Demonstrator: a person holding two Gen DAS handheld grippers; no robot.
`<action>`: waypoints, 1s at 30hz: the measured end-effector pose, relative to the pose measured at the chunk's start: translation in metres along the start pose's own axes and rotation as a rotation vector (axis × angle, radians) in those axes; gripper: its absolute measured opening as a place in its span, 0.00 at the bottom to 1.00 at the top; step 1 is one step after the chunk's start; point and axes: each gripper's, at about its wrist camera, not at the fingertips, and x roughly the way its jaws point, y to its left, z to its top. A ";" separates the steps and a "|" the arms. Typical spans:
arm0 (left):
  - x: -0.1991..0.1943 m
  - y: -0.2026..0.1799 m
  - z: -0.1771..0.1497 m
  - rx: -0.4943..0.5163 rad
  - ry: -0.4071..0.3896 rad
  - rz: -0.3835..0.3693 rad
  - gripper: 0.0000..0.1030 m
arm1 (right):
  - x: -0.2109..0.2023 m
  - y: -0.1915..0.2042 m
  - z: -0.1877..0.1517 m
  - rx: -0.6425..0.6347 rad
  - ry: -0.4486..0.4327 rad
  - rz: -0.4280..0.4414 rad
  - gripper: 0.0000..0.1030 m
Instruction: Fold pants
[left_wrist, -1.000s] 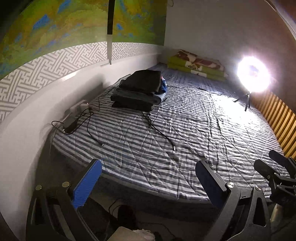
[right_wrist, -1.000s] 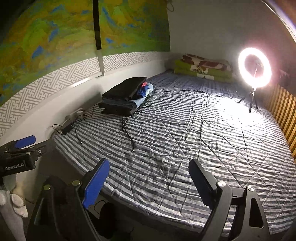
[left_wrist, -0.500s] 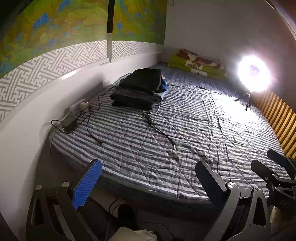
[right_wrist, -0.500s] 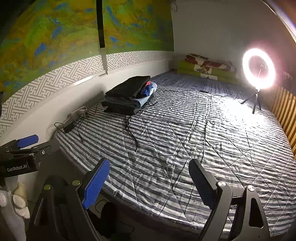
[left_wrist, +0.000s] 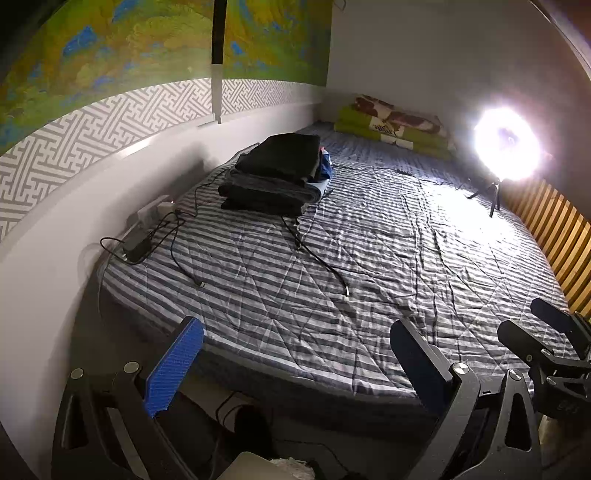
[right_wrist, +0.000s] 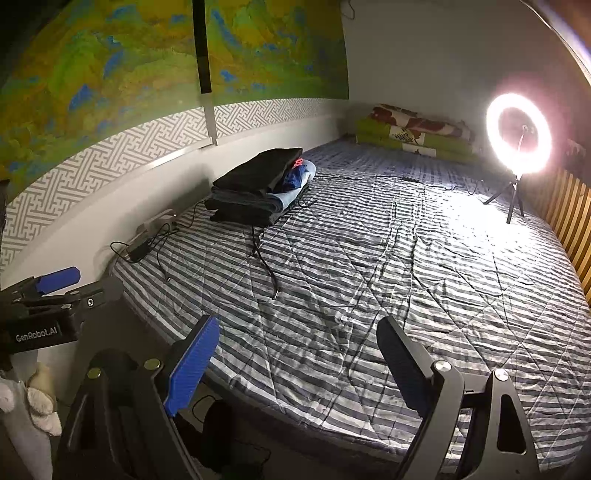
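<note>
While both sets of jaws stand spread and empty over the near edge of the bed (left_wrist: 369, 280), the pants (left_wrist: 277, 173) lie well apart from them, far up the striped quilt at about eleven o'clock from the left gripper (left_wrist: 295, 343) and from the right gripper (right_wrist: 297, 341). Folded flat, the garments form a dark stack close to the white wall, a black piece on top, grey layers beneath, with blue cloth and a spot of red showing at the stack's right side in the right wrist view. Black cables (left_wrist: 317, 254) trail from the stack toward the middle of the quilt, which is otherwise bare between the stack and the jaws. At two o'clock a ring light (right_wrist: 519, 133) on a small tripod glares across the bedding, and green folded bedding (right_wrist: 413, 136) sits at the far end.
</note>
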 end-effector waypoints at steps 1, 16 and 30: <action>0.000 0.000 0.000 0.000 0.000 0.000 1.00 | 0.000 0.000 0.000 -0.001 -0.001 -0.002 0.82; 0.002 0.002 -0.003 0.001 0.006 -0.009 1.00 | 0.000 0.005 -0.002 0.007 0.006 0.006 0.82; -0.001 0.001 -0.004 -0.007 0.001 -0.009 1.00 | 0.003 0.006 -0.003 0.008 0.011 0.008 0.82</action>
